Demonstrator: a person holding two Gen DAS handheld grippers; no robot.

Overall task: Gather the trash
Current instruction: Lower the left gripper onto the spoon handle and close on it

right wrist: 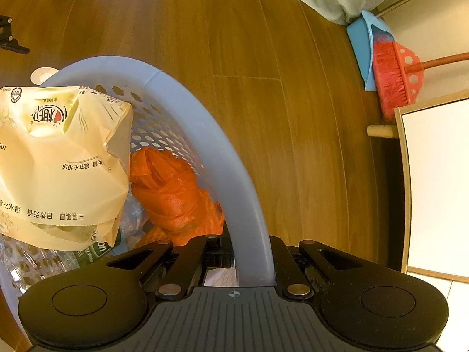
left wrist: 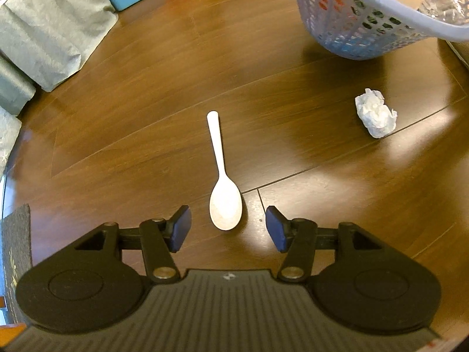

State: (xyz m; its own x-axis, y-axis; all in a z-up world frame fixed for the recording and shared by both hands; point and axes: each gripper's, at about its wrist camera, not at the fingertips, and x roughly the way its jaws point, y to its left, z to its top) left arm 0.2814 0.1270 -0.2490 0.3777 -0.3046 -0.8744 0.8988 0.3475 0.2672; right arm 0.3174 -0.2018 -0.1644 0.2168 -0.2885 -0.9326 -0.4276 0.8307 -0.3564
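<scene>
The left gripper (left wrist: 228,226) hovers with fingers spread wide, the bowl of a white plastic spoon (left wrist: 223,187) lying on the wood floor (left wrist: 146,117) between them. Light, stiff and thin, it probably grips best across its narrow handle. The right gripper (right wrist: 252,259) clamps the basket (right wrist: 205,135) rim; crumpled paper (left wrist: 375,113) lies nearby, nothing obstructing.

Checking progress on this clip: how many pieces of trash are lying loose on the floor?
2: a white spoon right ahead of the open left gripper, and a crumpled tissue near the basket. Others may lie out of view.
</scene>
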